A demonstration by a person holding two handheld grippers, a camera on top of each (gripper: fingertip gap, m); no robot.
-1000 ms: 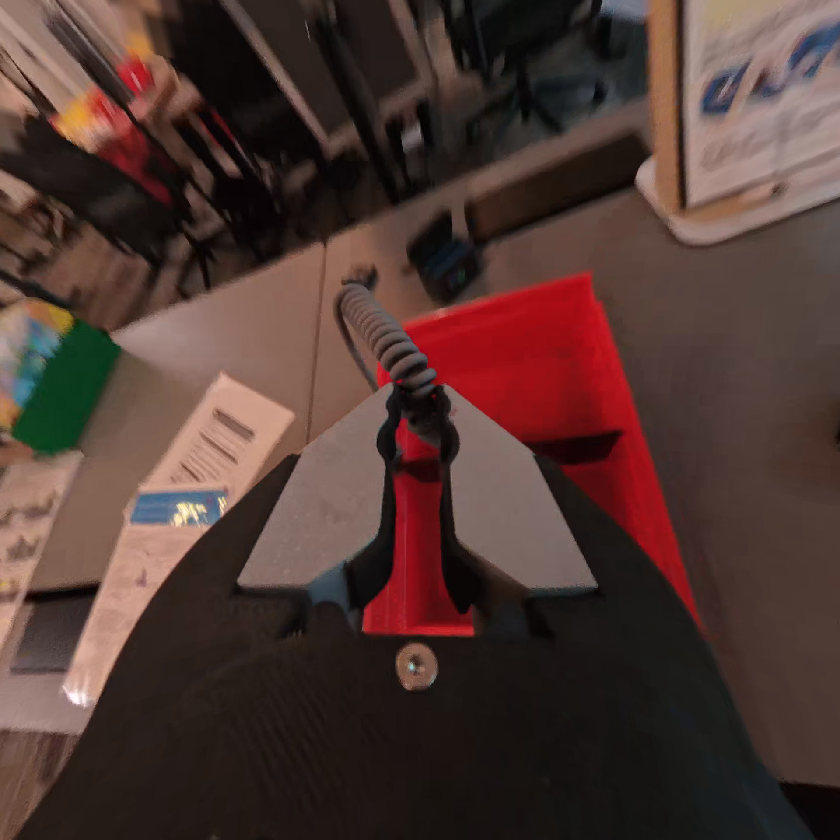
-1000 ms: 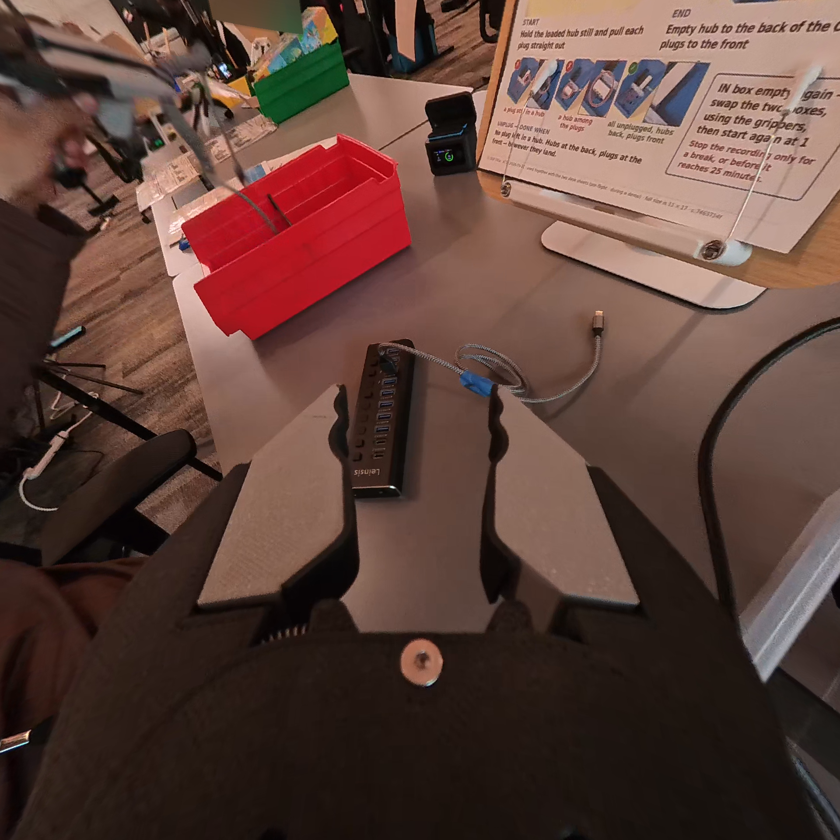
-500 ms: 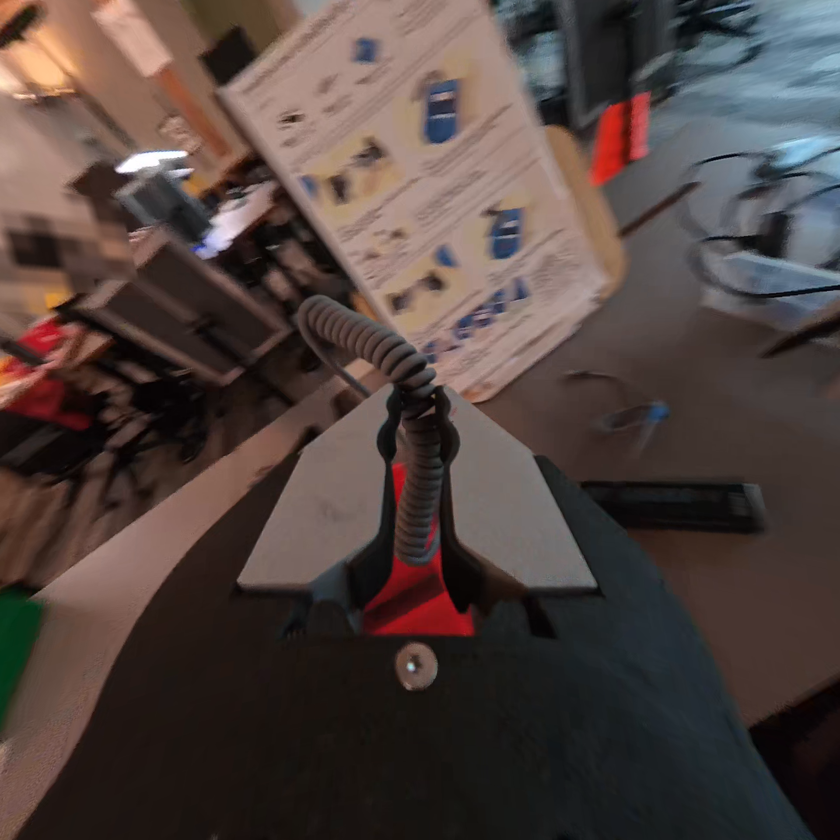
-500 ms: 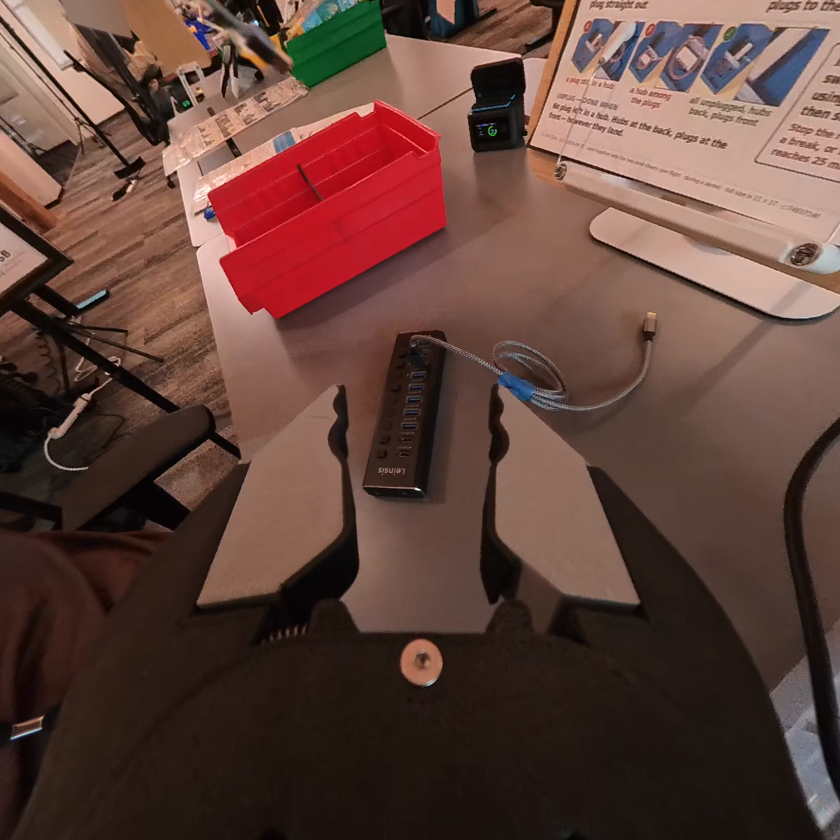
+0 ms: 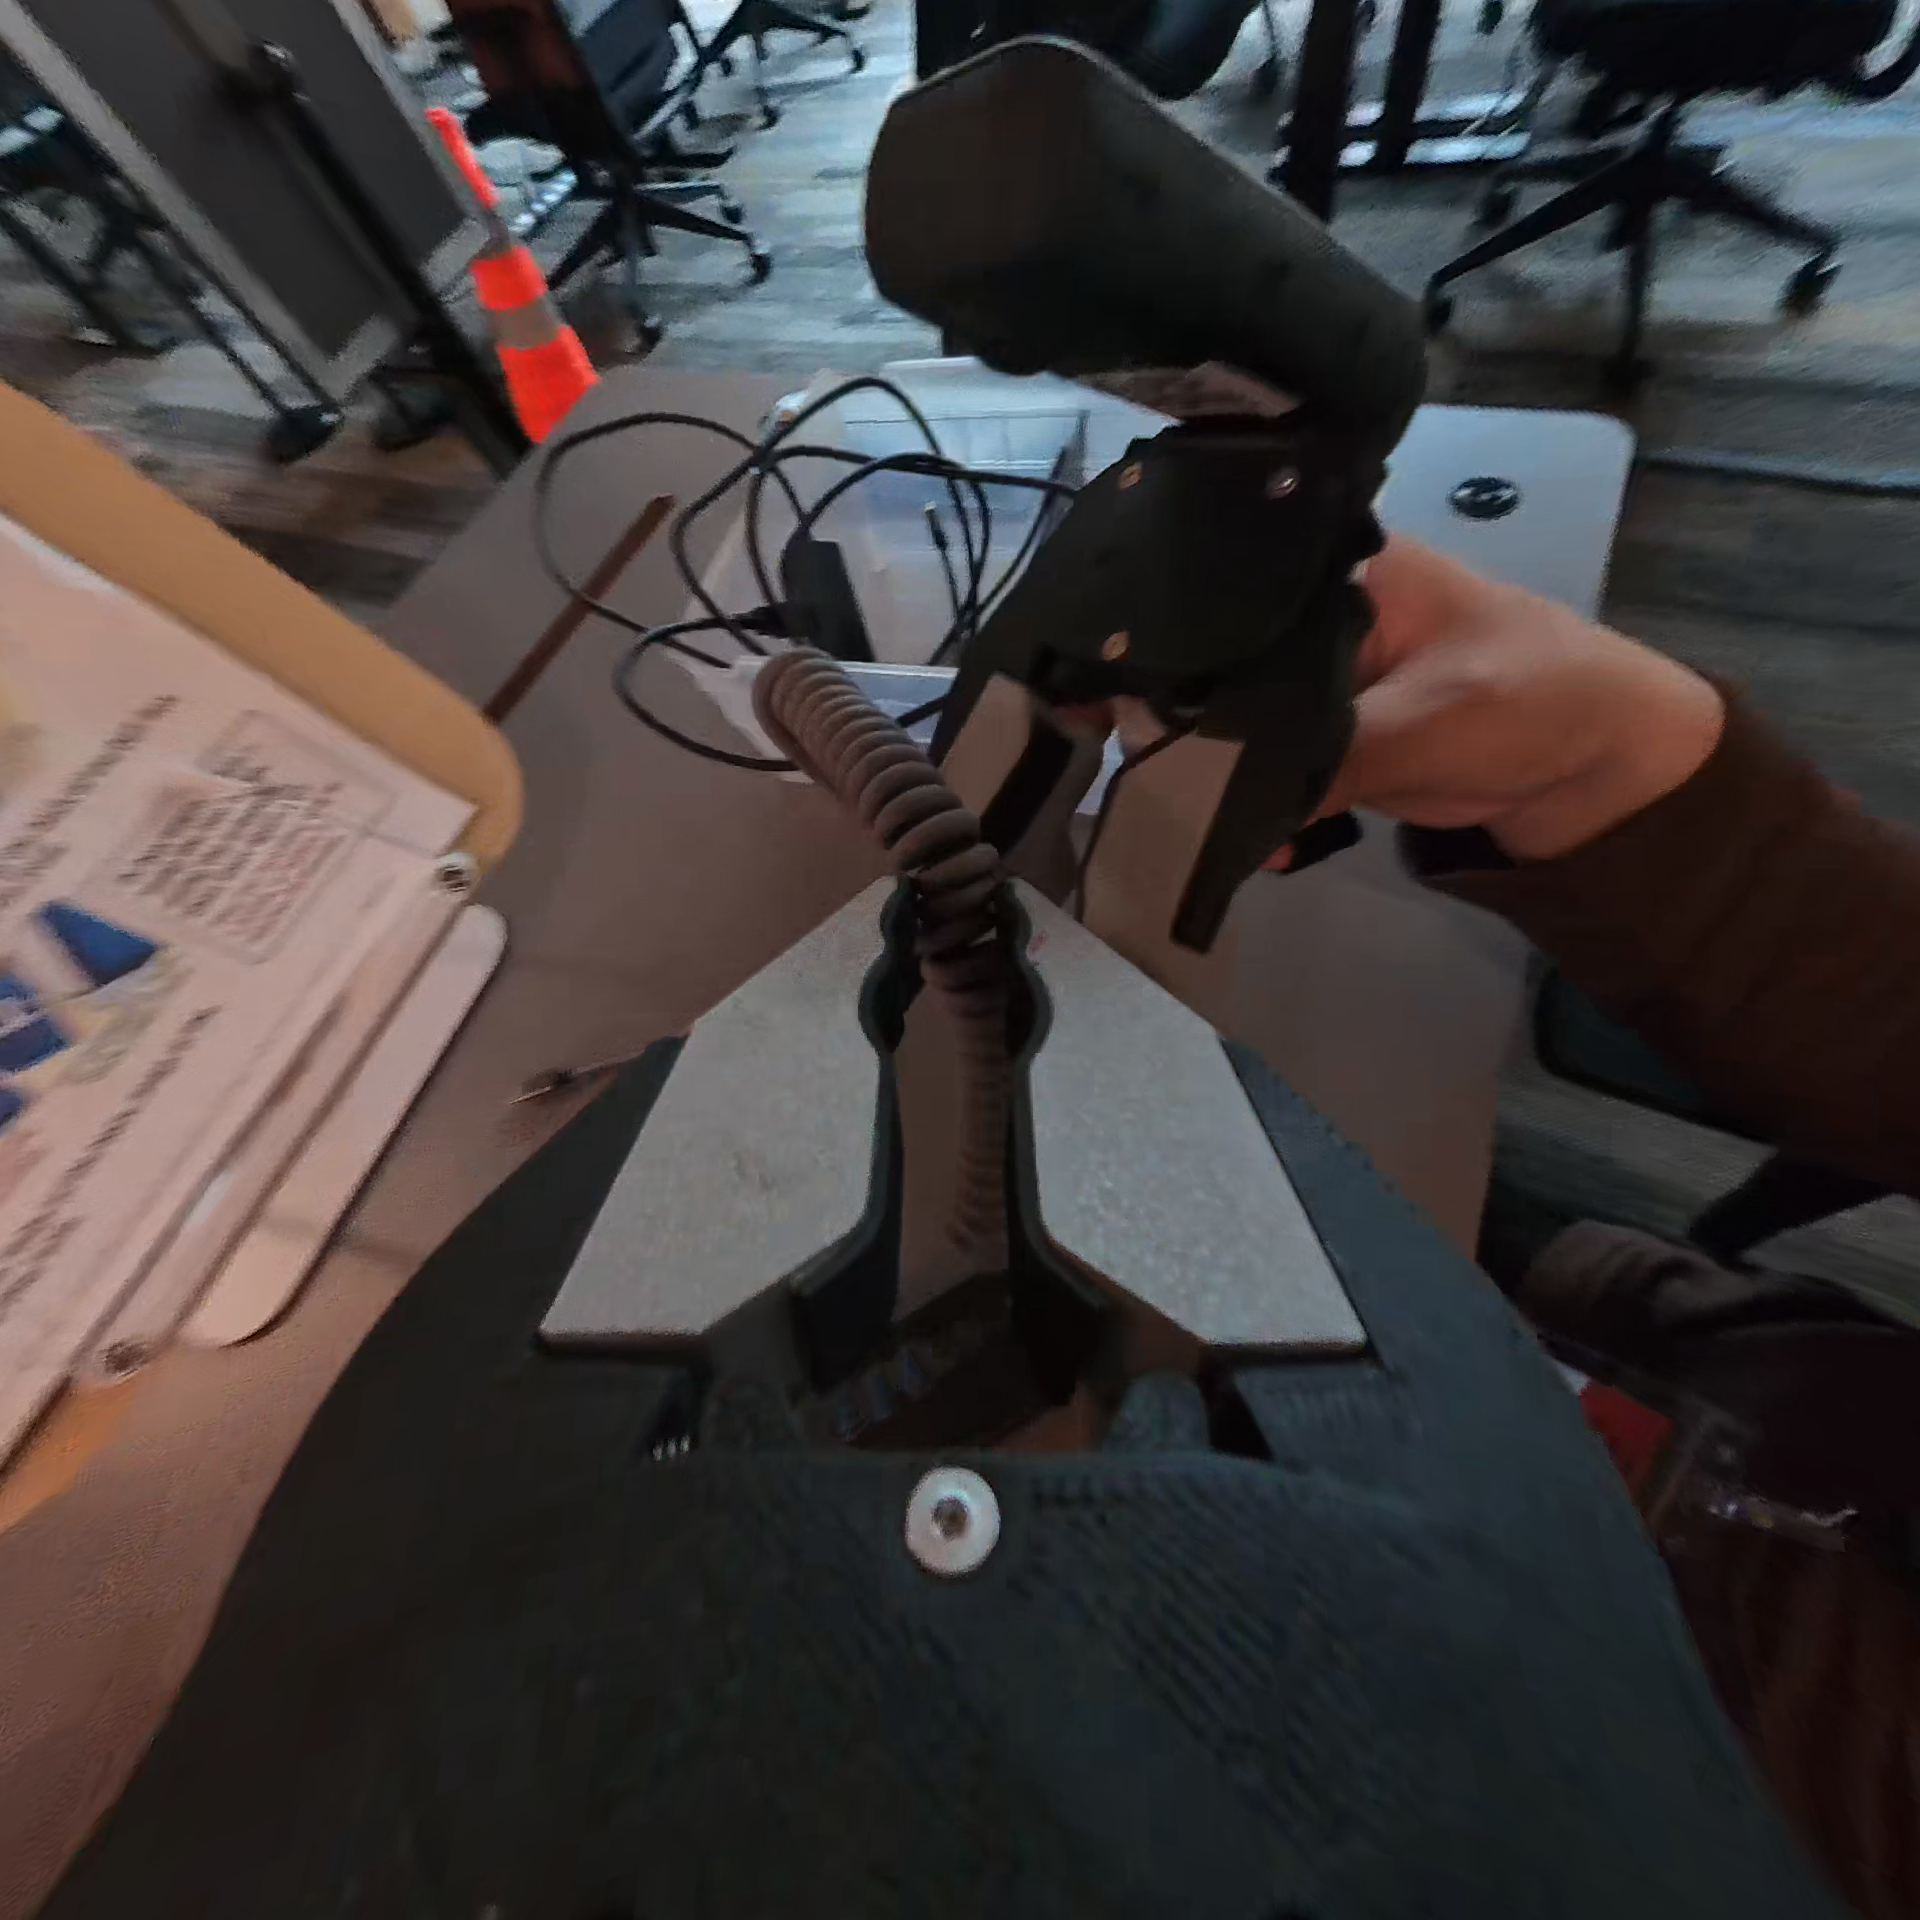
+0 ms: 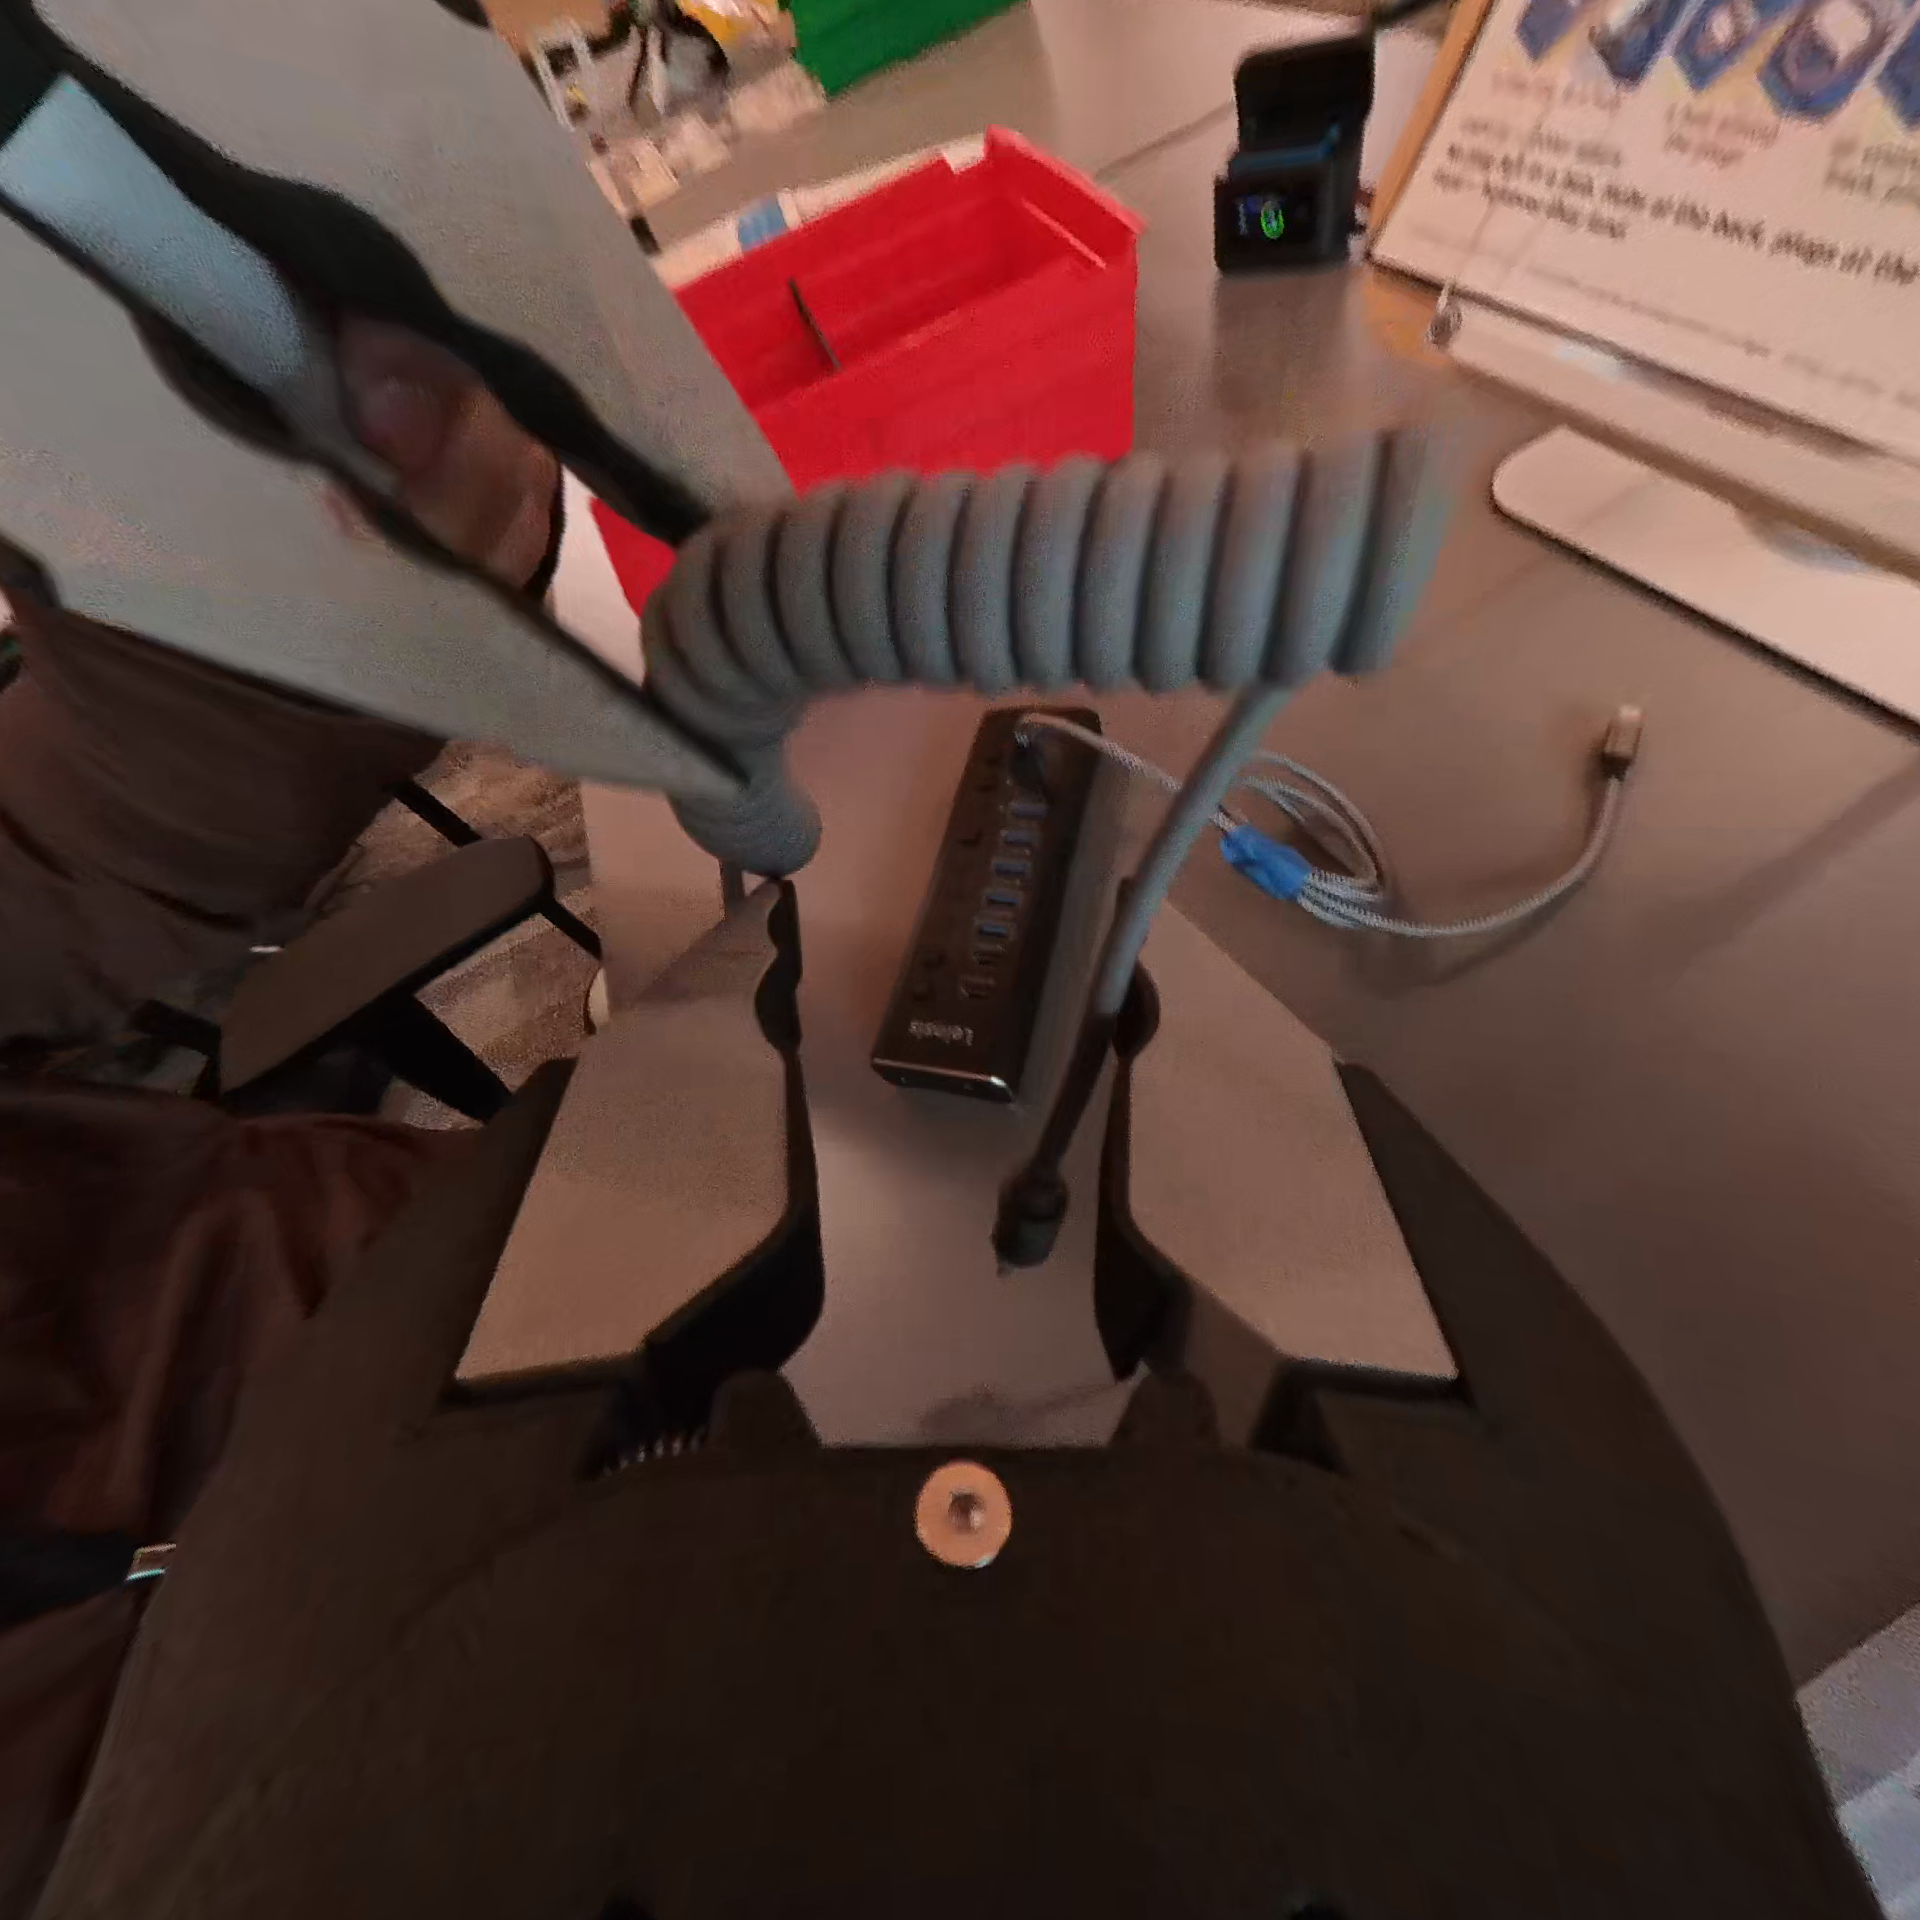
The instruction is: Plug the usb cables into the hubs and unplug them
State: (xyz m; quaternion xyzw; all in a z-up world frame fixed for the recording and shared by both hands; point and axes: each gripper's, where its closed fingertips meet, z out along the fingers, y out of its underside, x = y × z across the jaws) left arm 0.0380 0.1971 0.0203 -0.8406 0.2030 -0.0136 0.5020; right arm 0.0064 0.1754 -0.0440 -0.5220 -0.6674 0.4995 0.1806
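My left gripper [image 5: 954, 971], clamped on the grey coiled rubber USB cable [image 6: 1049, 571], has swung from the red plastic bin [image 6: 935, 301] at 12 o'clock to my open, empty right gripper [image 6: 961, 945]. The long black hub [image 6: 982, 904] lies ahead; the cable's dark plug [image 6: 1029, 1221] now dangles between my right fingers, probably a handover before plugging.

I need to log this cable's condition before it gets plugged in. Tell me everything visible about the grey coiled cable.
The grey coiled cable looks rubbery, wound in tight spiral turns. The left tongs are shut on one end of the coil. It arches through the air clear of the table; from its far end a straight grey lead drops to a dark plug hanging between the open right tongs, just above the black hub. Whether that plug touches anything is unclear.
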